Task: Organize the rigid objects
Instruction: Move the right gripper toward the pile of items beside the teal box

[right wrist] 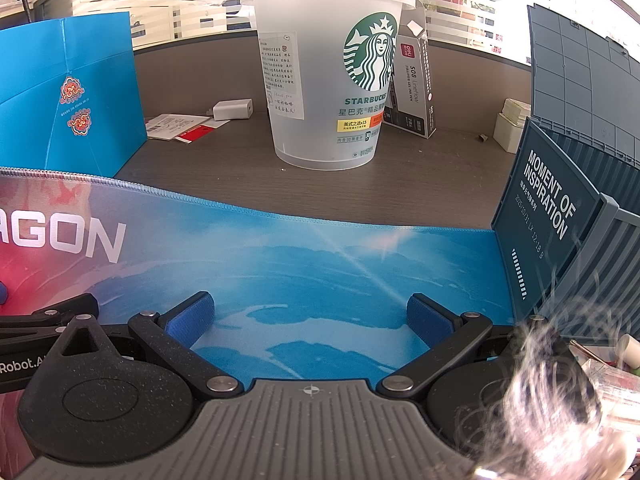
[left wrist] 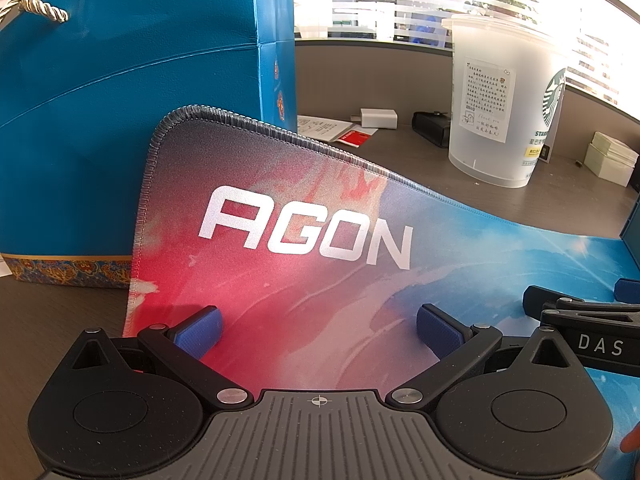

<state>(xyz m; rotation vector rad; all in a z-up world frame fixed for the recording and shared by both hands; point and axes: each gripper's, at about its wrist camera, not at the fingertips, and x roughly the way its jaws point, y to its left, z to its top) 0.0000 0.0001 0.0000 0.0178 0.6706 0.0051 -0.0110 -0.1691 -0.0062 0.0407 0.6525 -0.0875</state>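
A large frosted Starbucks cup (right wrist: 324, 80) stands upright on the brown desk beyond the AGON mouse mat (right wrist: 280, 248); it also shows in the left wrist view (left wrist: 500, 96). My left gripper (left wrist: 318, 332) is open and empty, low over the mat's red end (left wrist: 280, 240). My right gripper (right wrist: 310, 322) is open and empty over the mat's blue part. The right gripper shows at the right edge of the left wrist view (left wrist: 580, 320). A blue-grey container box (right wrist: 560, 240) stands at the right.
A blue gift bag (left wrist: 120, 120) stands at the left behind the mat. A white charger (right wrist: 234, 110), papers (right wrist: 176, 126), a pen box (right wrist: 416, 80) and a white pad stack (right wrist: 510, 128) lie farther back. A fuzzy object (right wrist: 552, 392) sits near right.
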